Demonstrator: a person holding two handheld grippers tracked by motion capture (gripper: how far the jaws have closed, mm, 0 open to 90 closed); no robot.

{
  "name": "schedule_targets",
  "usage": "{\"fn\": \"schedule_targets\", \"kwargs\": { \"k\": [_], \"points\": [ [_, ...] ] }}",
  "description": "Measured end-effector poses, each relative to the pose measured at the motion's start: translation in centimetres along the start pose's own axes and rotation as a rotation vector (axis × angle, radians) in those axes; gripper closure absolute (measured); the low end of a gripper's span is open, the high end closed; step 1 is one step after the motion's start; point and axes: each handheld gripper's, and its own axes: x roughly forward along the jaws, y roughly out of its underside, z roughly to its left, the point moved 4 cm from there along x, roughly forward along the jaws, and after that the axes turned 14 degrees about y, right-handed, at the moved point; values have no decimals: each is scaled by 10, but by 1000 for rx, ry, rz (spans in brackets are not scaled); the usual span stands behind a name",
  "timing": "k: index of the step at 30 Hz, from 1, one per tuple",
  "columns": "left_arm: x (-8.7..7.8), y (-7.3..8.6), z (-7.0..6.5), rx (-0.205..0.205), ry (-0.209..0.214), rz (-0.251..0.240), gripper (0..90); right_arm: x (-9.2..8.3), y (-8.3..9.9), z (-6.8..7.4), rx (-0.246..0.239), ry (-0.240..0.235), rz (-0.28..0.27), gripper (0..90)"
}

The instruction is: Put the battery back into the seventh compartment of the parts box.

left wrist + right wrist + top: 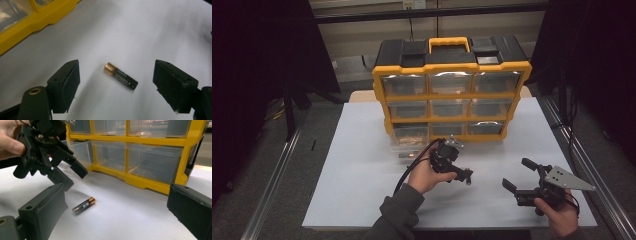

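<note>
**Battery lying loose in front of the drawer cabinet**

Cabinet first, in the high view: a yellow-framed plastic organiser with clear drawers, a black top and a yellow handle is standing at the far side of a white sheet covering the table. Near the cabinet's lower left drawer, the left hand is holding the left gripper, its black jaws tilting down toward the sheet. Further from the cabinet, the right hand is holding the right gripper, jaws spread wide, a grey three-cornered plate on top.

Left gripper view: the battery is lying flat on the smooth white sheet, between the two widely parted, blocky matte black jaws and touching neither. It is a small cylinder, black with a copper-coloured end pointing toward the cabinet's yellow frame. Its print is too small to read.

Right gripper view: the battery is lying on the sheet in front of the cabinet, between this gripper's wide-open jaws, nearer the left one. The left gripper is hanging just above it, jaws apart. The label is unreadable.
</note>
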Motion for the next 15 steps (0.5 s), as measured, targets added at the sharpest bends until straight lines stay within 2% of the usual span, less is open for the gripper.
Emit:
{"fn": "schedule_targets", "kwargs": {
  "k": [1,3,4,7,11,13,14,15],
  "points": [
    [2,1,0,-6,-3,-11,241,0,0,0,0,0,0,17],
    [5,2,0,-2,-9,9,245,0,0,-1,-11,-6,1,17],
    [7,4,0,13,-11,29,247,0,0,0,-10,-6,1,18],
    [14,7,-2,-1,-13,5,290,-1,0,0,-9,-6,3,17],
    [21,11,-3,12,-26,53,328,0,1,0,-9,-6,4,17],
    [24,12,-4,8,-18,39,362,-1,1,0,-8,-7,6,17],
    [27,12,-4,-16,-20,19,386,-1,1,0,-8,-9,7,17],
    [28,13,-4,-9,-25,28,392,-1,1,0,-6,-9,7,17]
  ]
}}
